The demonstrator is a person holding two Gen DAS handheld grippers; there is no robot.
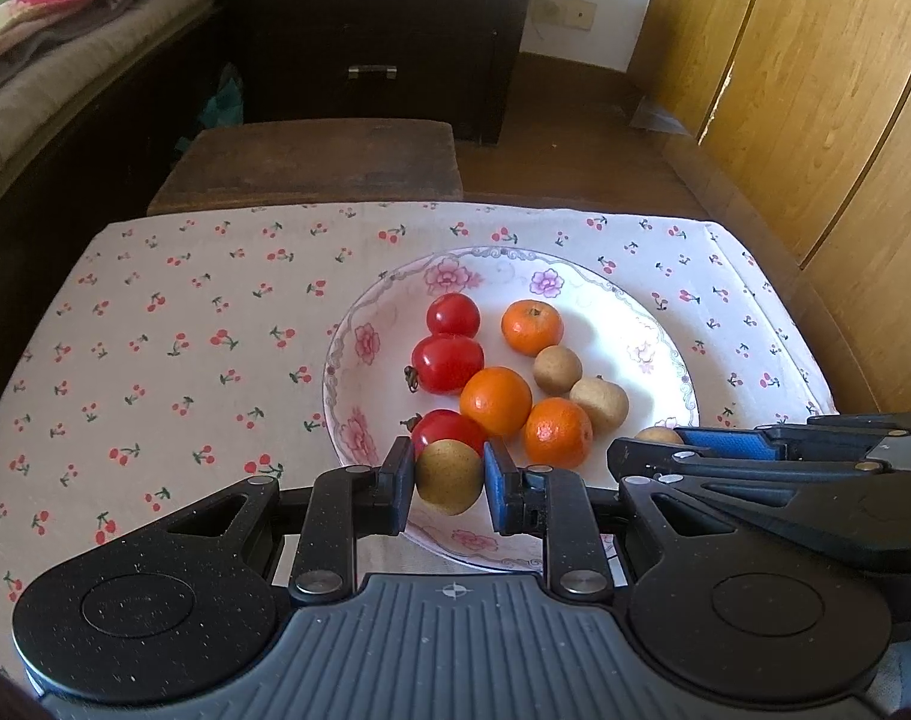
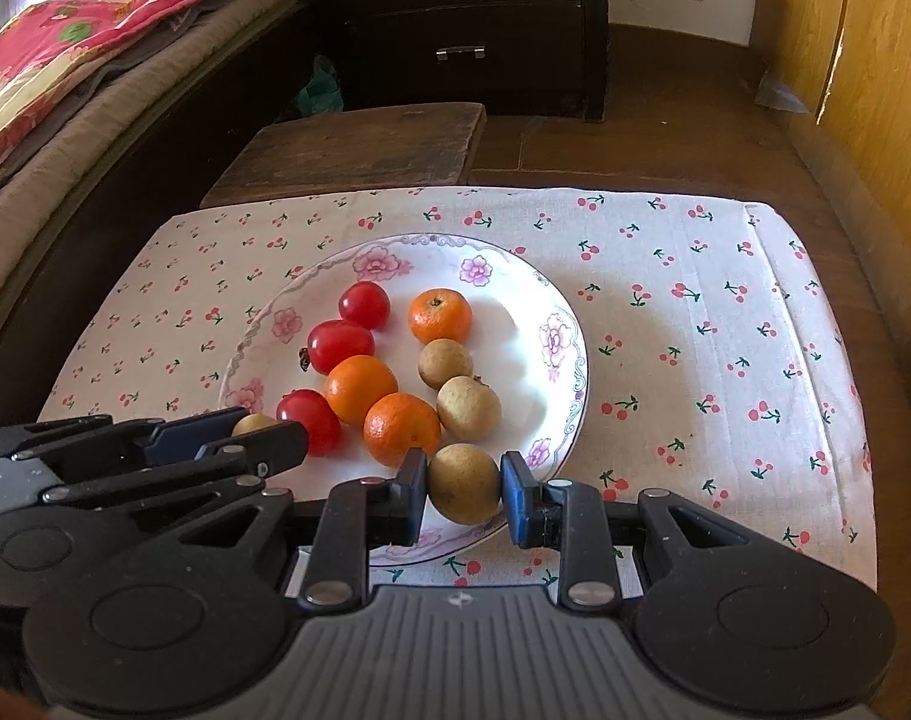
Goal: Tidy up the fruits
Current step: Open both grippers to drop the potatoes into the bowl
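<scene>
Left hand-held gripper [image 1: 448,478] clamps brown fruit [image 1: 449,476]; right hand-held gripper [image 2: 463,484] clamps another brown fruit [image 2: 464,483], over plate's [image 2: 569,354] near rim. No readable writing.

2 close wrist views, angled downward, sharing the plate [image 1: 665,324] of fruit.

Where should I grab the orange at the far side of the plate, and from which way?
Grip the far orange across its round middle, coming from above. Its stem end faces up, it sits apart from the tomatoes, and only a brown fruit lies close on its near side.
</scene>
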